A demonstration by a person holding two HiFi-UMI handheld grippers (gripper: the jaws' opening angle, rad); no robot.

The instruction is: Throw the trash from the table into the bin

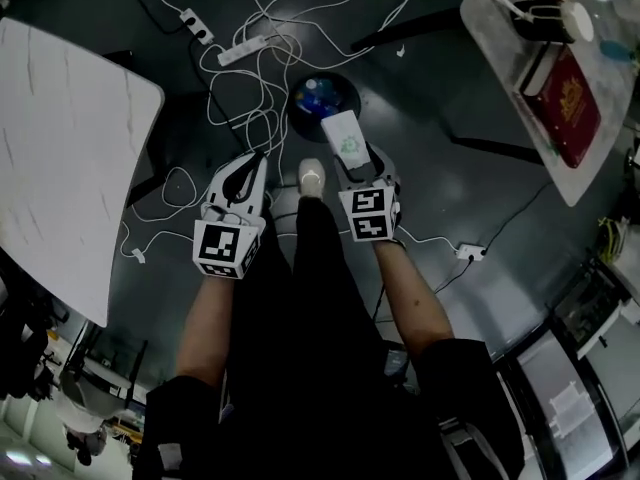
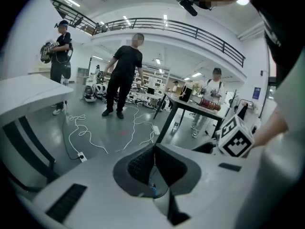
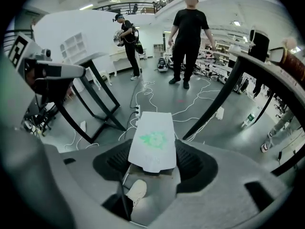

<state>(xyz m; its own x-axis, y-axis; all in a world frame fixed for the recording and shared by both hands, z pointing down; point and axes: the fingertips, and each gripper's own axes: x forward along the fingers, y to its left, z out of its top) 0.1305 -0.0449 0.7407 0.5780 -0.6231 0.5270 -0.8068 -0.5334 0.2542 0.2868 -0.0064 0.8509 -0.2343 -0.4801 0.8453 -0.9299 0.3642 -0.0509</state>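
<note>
right gripper (image 3: 153, 160): clamped on white green-printed carton (image 3: 152, 140) | left gripper (image 2: 154, 165): closed, empty | advice: centre carton above round dark bin (image 1: 322, 96), then open

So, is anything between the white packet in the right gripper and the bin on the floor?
Nothing visible is. The right gripper holds the white packet just at the near edge of the bin, whose top is open. The white cables lie on the floor beside the bin, not across its mouth.
</note>
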